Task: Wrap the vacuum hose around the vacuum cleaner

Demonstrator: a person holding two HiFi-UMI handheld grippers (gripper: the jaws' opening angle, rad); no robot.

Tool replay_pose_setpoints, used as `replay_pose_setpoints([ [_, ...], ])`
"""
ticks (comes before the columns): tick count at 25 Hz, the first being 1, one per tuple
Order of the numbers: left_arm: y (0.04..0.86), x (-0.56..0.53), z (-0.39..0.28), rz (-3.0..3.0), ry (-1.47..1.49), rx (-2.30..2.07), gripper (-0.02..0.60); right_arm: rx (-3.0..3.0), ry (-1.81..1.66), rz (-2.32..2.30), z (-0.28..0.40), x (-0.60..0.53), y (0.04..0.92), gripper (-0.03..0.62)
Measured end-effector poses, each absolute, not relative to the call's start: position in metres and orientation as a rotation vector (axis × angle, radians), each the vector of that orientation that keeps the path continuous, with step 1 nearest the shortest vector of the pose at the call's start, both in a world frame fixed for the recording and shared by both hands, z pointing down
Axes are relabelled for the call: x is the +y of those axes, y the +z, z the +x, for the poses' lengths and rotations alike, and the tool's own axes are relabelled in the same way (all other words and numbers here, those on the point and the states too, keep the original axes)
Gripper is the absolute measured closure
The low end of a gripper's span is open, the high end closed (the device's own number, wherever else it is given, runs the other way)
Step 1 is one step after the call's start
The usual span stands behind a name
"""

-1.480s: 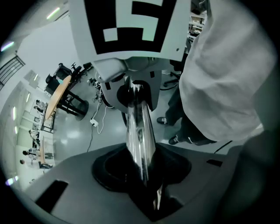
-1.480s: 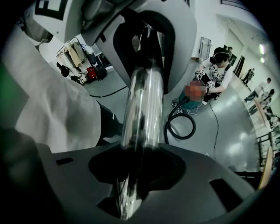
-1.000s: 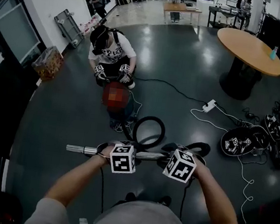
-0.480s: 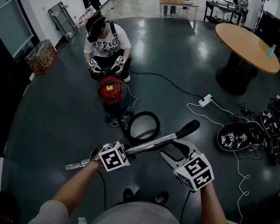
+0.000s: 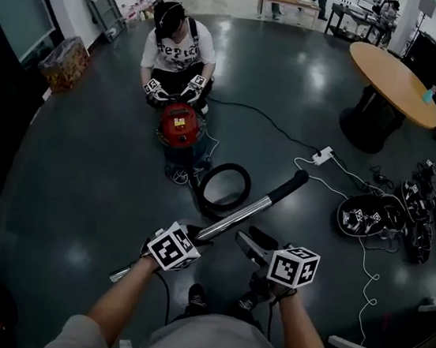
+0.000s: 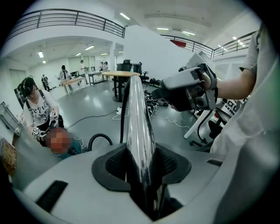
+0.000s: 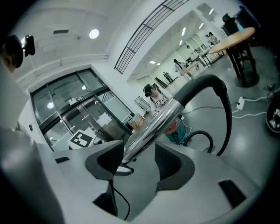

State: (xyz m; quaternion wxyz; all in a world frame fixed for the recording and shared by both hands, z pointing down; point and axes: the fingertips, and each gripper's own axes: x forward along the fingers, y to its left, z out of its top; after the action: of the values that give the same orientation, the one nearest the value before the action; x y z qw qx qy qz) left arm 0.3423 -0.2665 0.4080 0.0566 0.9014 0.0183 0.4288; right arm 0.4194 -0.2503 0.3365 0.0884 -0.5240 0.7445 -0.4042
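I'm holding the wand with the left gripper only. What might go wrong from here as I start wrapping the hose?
1. Only the left gripper clamps the long chrome metal tube. The right gripper is open and off it, so the tube may twist or swing.
2. The black flexible hose loops on the floor towards the red vacuum cleaner, where a crouching person works. A hard pull could drag it against them.

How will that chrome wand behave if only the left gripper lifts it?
The chrome wand looks rigid, so it should lift as one piece. Its polished surface could slip or twist in the fingers of the left gripper, which clamps it near one end. The black hose at the far end will probably drag and pull it downward.
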Motion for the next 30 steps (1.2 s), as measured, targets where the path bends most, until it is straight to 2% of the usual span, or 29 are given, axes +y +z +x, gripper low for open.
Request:
replay_pose_setpoints([
  [6, 0.406, -0.272, 0.309, 2.720, 1.213, -0.029, 0.422, 2.078, -1.319, -1.514, 0.369, -0.283, 0.360, 0.335],
  [13, 0.397, -0.274, 0.277, 2.704, 1.100, -0.087, 0.422, 2.050, -1.292, -1.401, 0.302, -0.323, 0.355, 0.337],
  [14, 0.397, -0.275, 0.272, 2.703, 1.085, -0.088, 0.421, 2.064, -1.277, -1.416, 0.295, -0.326, 0.354, 0.355],
  [23, 0.403, -0.278, 0.233, 2.724, 1.011, -0.068, 0.419, 2.103, -1.334, -1.481, 0.255, -0.335, 0.360, 0.379],
  [24, 0.405, -0.278, 0.231, 2.730, 1.018, -0.060, 0.404, 2.104, -1.338, -1.487, 0.254, -0.337, 0.361, 0.379],
  [27, 0.407, -0.278, 0.226, 2.740, 1.013, -0.034, 0.298, 2.111, -1.342, -1.508, 0.254, -0.344, 0.363, 0.379],
  [30, 0.409, -0.276, 0.224, 2.727, 1.031, -0.026, 0.266, 2.120, -1.321, -1.532, 0.265, -0.352, 0.365, 0.379],
])
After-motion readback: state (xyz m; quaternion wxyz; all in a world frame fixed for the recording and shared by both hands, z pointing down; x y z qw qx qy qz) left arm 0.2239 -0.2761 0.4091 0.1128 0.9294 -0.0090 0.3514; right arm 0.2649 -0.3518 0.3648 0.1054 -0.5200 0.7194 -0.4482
